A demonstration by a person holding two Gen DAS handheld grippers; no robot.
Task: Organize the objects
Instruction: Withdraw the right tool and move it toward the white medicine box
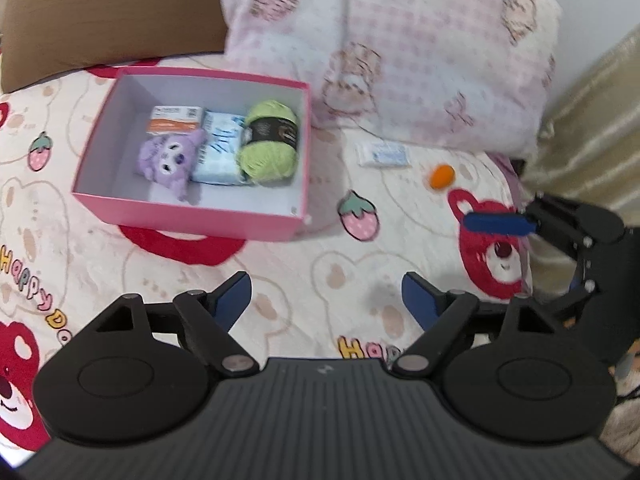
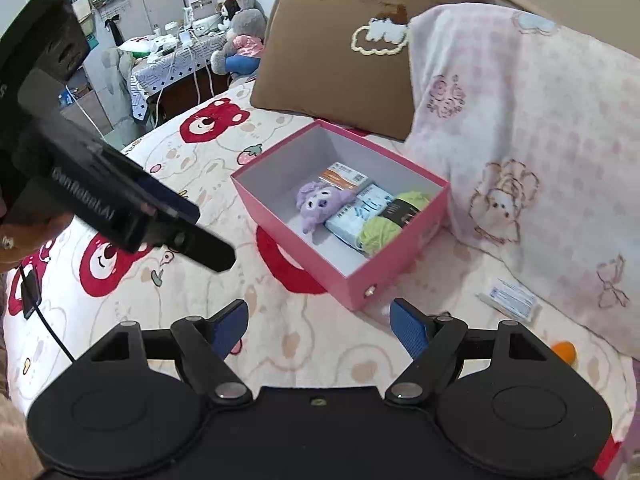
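A pink box (image 1: 188, 216) (image 2: 280, 224) lies open on the bed. Inside it are a purple plush toy (image 1: 168, 158) (image 2: 318, 202), an orange-and-white packet (image 1: 174, 120) (image 2: 346, 174), a light blue tissue pack (image 1: 220, 148) (image 2: 356, 216) and a green yarn ball (image 1: 270, 142) (image 2: 384, 226). A white-and-blue packet (image 1: 384, 154) (image 2: 512, 298) and a small orange ball (image 1: 442, 176) (image 2: 564, 350) lie on the bedsheet right of the box. My left gripper (image 1: 326, 300) is open and empty, in front of the box. My right gripper (image 2: 318, 326) is open and empty, near the box's front corner.
A pink checked pillow (image 1: 420, 48) (image 2: 532, 140) and a brown pillow (image 1: 100, 16) (image 2: 340, 56) stand behind the box. The bedsheet (image 1: 300, 272) has a bear print. The bed's right edge is near the orange ball. A cluttered table (image 2: 172, 64) stands beyond the bed's left side.
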